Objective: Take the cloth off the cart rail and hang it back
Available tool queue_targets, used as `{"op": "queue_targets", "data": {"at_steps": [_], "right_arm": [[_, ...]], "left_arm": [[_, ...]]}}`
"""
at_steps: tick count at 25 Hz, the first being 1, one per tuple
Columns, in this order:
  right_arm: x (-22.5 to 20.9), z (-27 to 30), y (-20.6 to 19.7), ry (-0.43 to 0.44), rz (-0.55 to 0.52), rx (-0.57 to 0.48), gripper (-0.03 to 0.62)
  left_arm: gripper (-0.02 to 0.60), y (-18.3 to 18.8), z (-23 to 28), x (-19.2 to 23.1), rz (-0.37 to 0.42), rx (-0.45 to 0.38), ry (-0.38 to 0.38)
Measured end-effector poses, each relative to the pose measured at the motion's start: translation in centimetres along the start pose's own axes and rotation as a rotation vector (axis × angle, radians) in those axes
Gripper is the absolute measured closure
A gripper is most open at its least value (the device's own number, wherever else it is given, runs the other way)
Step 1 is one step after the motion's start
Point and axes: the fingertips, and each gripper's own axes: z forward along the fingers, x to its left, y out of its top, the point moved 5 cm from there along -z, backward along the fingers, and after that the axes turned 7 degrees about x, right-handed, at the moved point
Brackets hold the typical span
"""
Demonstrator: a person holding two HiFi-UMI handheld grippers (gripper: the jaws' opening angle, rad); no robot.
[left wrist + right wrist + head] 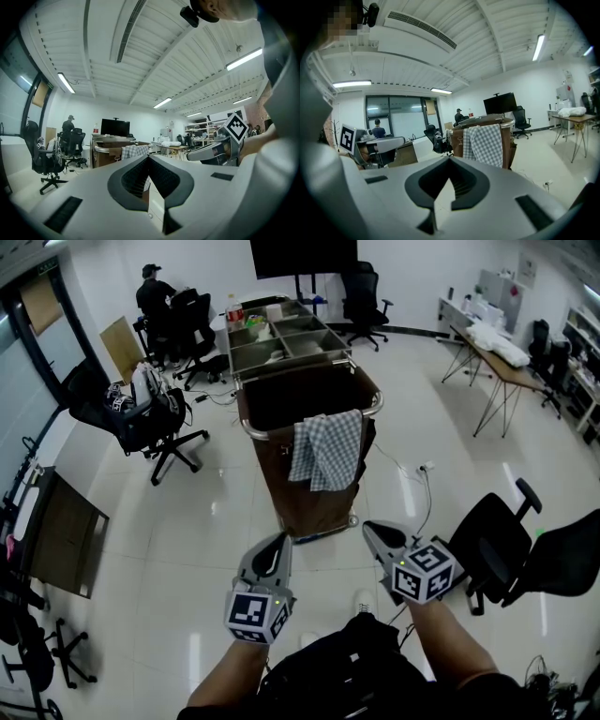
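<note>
1. Cloth (326,448): checked, draped over the near rail (274,431) of the cart (323,529), toward the rail's right end. Most of it hangs outside, down the front of the brown bag (281,493).
2. Left claw (279,542): clenched, nothing btw the jaws. Right claw (373,531): also clenched, also empty. Both sit low, close to the person's body, noses aimed at the cart.
3. Key relation: the cloth lies straight ahead of both claws and well apart from them, w/ bare floor (216,521) btw. It sits approx. midway btw the two claws' lines. The right claw looks a touch nearer, and the cloth is on that side of the rail, so I'd call the right hand the closer one, but only just.
4. Axes: the rail runs crosswise to the way the claws point. The cloth's long axis drops vertically from it, top fold on the rail, loose edge at the bottom.
5. Stage: the cloth on the rail w/ both claws empty fits a cloth yet to be lifted off, and equally one hung back on. Can't tell which.
6. Containers: the bag's mouth is dark, contents can't be made out. The metal trays (300,338) behind it hold bottles and small bits, too small to name.
</note>
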Motion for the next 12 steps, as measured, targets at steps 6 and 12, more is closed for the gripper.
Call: {"op": "queue_targets", "data": {"at_steps": [6,12], "right_arm": [[0.48,-0.17,0.13,0.001,-0.005,-0.004,0.583],[0.91,-0.7,0.15,0.003,-0.008,-0.004,0.582]], "left_arm": [[0.581,-0.12,-0.56,-0.21,-0.001,-0.006,-0.001],[0.581,-0.01,-1.09,-0.4,-0.004,-0.013,0.004]]}}
